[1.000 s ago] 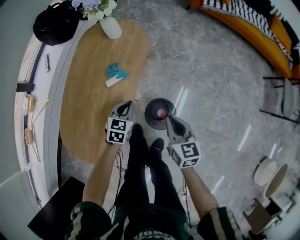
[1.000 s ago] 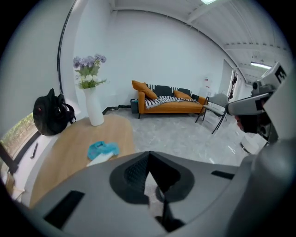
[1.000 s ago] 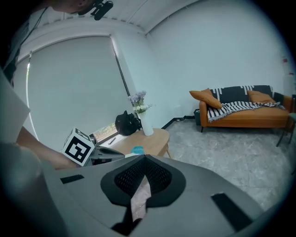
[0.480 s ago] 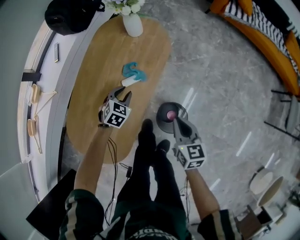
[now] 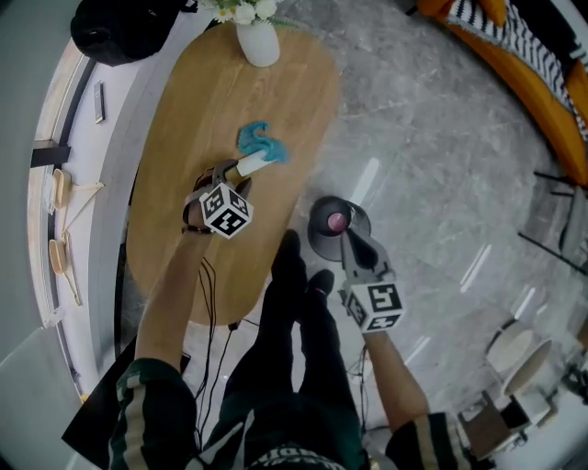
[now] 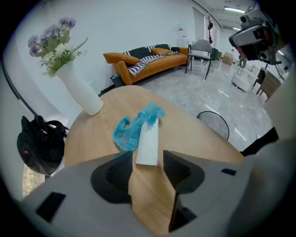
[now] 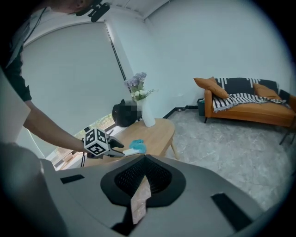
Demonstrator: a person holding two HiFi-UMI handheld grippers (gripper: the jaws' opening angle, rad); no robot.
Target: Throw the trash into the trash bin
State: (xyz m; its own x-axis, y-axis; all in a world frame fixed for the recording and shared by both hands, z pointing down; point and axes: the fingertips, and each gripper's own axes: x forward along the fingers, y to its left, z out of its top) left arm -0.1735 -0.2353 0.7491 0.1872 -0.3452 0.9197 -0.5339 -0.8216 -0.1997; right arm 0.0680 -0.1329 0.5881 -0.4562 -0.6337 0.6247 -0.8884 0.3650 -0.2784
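Note:
A crumpled blue piece of trash point(image 5: 259, 139) point(image 6: 131, 129) lies on the oval wooden table point(image 5: 193, 110), touching a white piece point(image 5: 250, 165) point(image 6: 148, 139). My left gripper point(image 5: 241, 171) point(image 6: 145, 155) points down at the table. Its jaws have just been opening and stand open, with the near end of the white piece between the tips, unpressed. The dark round trash bin point(image 5: 331, 229) point(image 6: 213, 123) stands on the floor right of the table, with a pink thing point(image 5: 338, 221) inside. My right gripper point(image 5: 348, 235) point(image 7: 144, 159) hovers over the bin's near rim, shut, with nothing seen in it.
A white vase of flowers point(image 5: 258, 41) point(image 6: 79, 91) stands at the table's far end, with a black bag point(image 5: 119, 27) point(image 6: 40, 147) on the ledge beyond. The person's legs point(image 5: 294, 275) stand between table and bin. An orange sofa point(image 5: 514, 55) point(image 7: 245, 110) lines the far wall.
My left gripper has moved from the table's near edge beside the bin out over the table to the white piece, and its jaws have opened. The right gripper stays by the bin.

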